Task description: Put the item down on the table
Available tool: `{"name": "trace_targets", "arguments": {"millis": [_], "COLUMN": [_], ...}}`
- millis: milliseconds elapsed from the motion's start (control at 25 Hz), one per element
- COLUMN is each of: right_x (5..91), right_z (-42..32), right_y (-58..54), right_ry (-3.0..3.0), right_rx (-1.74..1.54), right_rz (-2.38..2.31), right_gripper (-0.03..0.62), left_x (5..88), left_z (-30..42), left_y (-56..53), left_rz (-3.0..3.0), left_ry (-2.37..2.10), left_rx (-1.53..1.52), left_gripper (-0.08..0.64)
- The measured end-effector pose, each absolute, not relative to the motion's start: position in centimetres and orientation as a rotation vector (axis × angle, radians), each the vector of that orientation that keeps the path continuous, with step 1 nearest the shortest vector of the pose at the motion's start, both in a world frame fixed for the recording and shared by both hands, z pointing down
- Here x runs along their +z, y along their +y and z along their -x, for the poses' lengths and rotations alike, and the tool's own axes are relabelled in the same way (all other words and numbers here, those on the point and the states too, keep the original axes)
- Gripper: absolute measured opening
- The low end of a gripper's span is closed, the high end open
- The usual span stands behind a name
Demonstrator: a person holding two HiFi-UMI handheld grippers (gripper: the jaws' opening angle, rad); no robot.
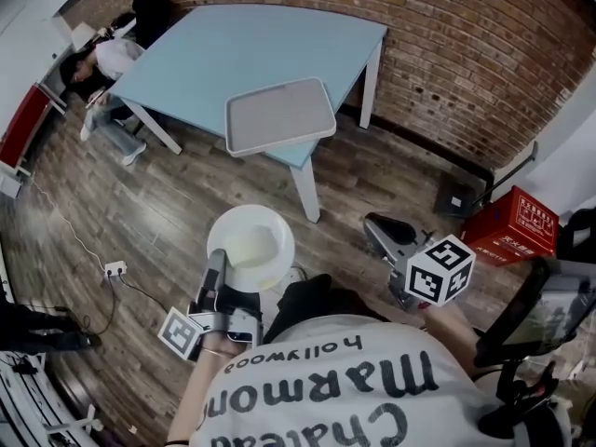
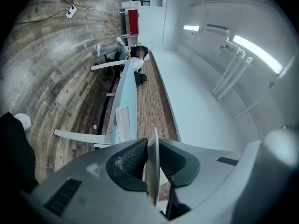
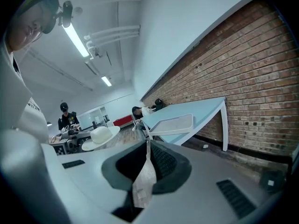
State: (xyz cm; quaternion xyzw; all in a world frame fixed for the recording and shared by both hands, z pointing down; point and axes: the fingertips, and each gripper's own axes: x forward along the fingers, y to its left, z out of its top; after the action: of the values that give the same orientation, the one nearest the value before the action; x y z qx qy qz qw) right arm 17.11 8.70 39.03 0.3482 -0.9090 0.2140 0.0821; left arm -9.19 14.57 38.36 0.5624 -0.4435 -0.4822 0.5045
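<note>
One white brimmed hat (image 1: pixel 251 248) rides in your left gripper (image 1: pixel 216 266), whose jaws are clamped on the brim's edge so it stays flat, over the wooden floor (image 1: pixel 168 203) and well short of the blue counter (image 1: pixel 214 54). Your right gripper (image 1: pixel 380 234) is pressed closed on nothing and held aside. The grey tray (image 1: pixel 279 115) at the counter's near edge looks like the likely landing spot.

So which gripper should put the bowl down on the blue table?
Left. The left gripper is shut on the rim of the white bowl, while the right gripper is closed on nothing. The table stands ahead, with bare top beside the tray.
</note>
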Motion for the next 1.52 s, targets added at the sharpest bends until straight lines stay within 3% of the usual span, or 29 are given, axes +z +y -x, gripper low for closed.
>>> {"name": "trace_targets", "arguments": {"millis": [1200,1520], "right_x": [38.6,39.3], "right_z": [-7.3,-1.5], "right_y": [-9.7,-15.8], "right_ry": [-2.583,-2.547], "right_rx": [0.658,0.648], "right_rz": [-1.114,-1.104], "right_gripper": [0.026,0.026], "left_x": [39.3,41.2], "left_z": [18.2,21.2], "left_y": [-7.2,-13.0], "left_rz": [-1.391,-1.398], "left_ry": [-0.985,-0.949], "left_rx": [-1.071,-0.974], "left_gripper": [0.035,0.035]}}
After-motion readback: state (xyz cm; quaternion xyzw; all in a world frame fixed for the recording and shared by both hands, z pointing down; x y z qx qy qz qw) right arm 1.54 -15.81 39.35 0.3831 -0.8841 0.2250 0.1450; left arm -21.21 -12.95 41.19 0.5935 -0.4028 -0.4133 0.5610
